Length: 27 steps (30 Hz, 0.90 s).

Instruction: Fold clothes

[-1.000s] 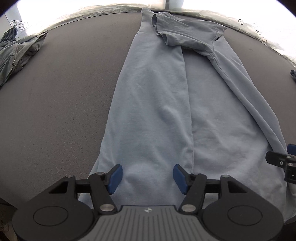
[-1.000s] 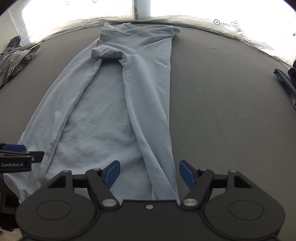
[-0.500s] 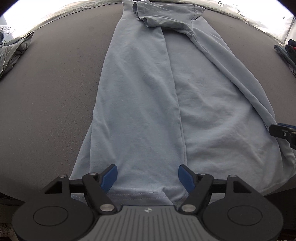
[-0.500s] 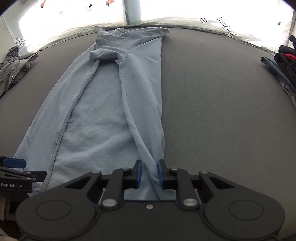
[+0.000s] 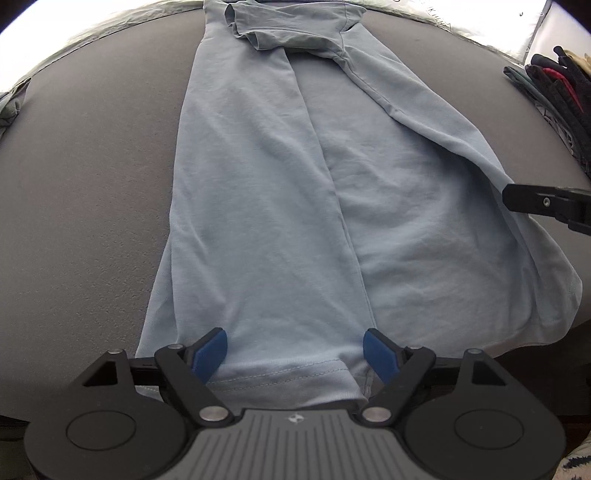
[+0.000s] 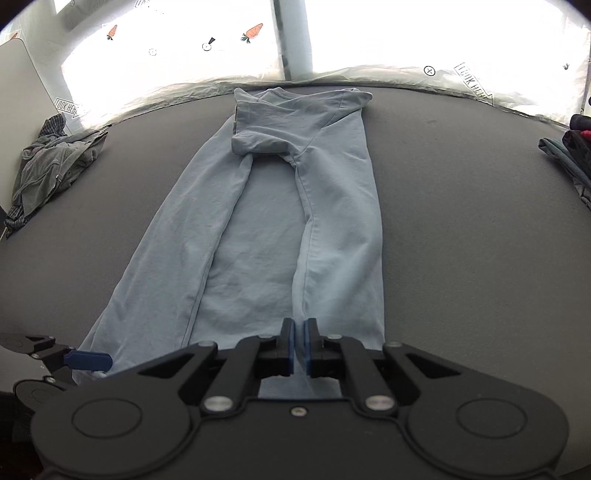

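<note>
Now the right gripper (image 6: 299,347) is pinching the soft, floppy blue shirt (image 5: 280,206) at its hem, while the left gripper (image 5: 295,350) is opening around the hem between its jaws.

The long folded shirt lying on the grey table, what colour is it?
Plain light blue shirt, no pattern; the right wrist view shows it best, end to end.

"LOOK HERE" arrow labels (image 6: 67,106) at ten o'clock and another (image 6: 471,83) at two o'clock stand mirrored on the bright backdrop (image 6: 369,33); carrot stickers (image 6: 254,31) near twelve.
</note>
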Each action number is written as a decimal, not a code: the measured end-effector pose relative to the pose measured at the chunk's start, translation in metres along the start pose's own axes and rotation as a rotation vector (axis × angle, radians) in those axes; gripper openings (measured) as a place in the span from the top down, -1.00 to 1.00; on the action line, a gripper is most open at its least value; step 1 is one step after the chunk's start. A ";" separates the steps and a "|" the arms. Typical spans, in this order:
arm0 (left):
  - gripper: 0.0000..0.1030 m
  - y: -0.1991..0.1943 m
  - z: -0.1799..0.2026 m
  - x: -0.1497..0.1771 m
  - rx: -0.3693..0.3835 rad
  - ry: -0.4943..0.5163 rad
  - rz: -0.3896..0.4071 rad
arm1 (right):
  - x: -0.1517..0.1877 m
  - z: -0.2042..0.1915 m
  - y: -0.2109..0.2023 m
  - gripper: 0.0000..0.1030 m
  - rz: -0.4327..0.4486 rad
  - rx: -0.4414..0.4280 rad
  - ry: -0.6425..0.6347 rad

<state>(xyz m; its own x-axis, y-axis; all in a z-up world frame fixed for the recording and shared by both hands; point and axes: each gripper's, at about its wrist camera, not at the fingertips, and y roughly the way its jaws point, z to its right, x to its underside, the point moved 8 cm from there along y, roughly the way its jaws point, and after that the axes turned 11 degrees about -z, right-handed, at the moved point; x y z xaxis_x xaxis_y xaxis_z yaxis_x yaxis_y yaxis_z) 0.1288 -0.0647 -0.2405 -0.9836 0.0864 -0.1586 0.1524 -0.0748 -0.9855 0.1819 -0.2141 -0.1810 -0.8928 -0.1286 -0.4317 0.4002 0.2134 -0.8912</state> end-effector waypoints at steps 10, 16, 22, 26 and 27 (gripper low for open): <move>-0.79 0.002 0.000 0.002 0.064 0.009 -0.007 | 0.011 -0.027 0.012 0.79 -0.052 -0.183 0.103; -0.79 0.007 -0.003 -0.007 0.068 0.004 -0.024 | 0.014 -0.018 0.000 0.54 -0.002 -0.095 0.099; -0.79 0.005 -0.014 -0.007 0.068 -0.039 -0.030 | 0.022 -0.016 0.008 0.43 -0.036 -0.045 0.066; -0.79 0.005 -0.013 -0.006 0.058 -0.031 -0.031 | 0.027 -0.024 0.022 0.37 -0.067 -0.048 0.033; -0.79 0.005 -0.013 -0.005 0.052 -0.026 -0.032 | 0.027 -0.026 0.027 0.36 -0.074 -0.045 0.026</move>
<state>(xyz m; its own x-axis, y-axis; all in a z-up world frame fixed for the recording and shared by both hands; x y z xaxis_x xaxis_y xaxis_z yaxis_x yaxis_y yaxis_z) 0.1363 -0.0525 -0.2457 -0.9902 0.0641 -0.1244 0.1157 -0.1244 -0.9855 0.1630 -0.1869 -0.2133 -0.9250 -0.1211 -0.3603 0.3234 0.2474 -0.9134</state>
